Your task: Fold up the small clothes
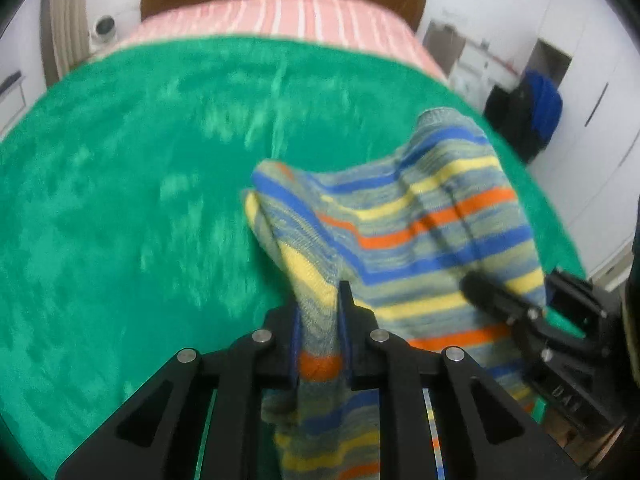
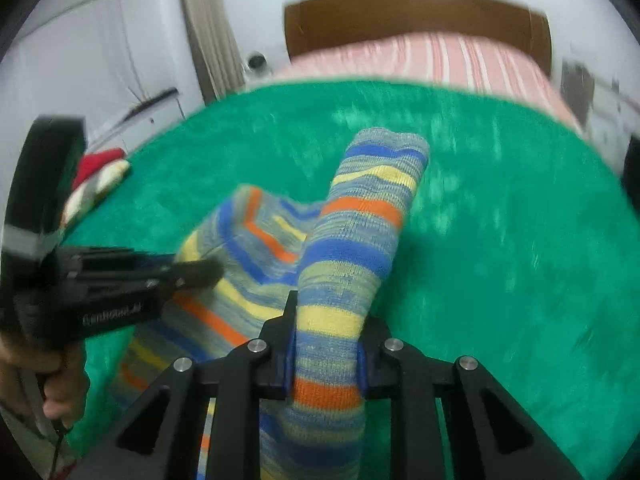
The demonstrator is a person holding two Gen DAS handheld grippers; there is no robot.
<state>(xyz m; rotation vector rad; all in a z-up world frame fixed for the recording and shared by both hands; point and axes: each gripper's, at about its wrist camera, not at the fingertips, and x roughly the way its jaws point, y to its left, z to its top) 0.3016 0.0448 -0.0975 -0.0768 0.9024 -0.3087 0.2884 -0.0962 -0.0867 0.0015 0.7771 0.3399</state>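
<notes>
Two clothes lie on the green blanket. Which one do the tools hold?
The striped knit garment, blue, yellow and orange, is clamped by both tools. The red and white cloth lies untouched at the blanket's edge.

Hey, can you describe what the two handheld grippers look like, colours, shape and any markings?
Both are matte black plastic. The left claw and right claw each have two flat fingers with blue pads, driven by angular linkage arms pinned with silver round bolts. The left unit's body carries blurred white lettering; the right unit's shows raised letters, unreadable. A thin dark cord hangs below the bare hand.
</notes>
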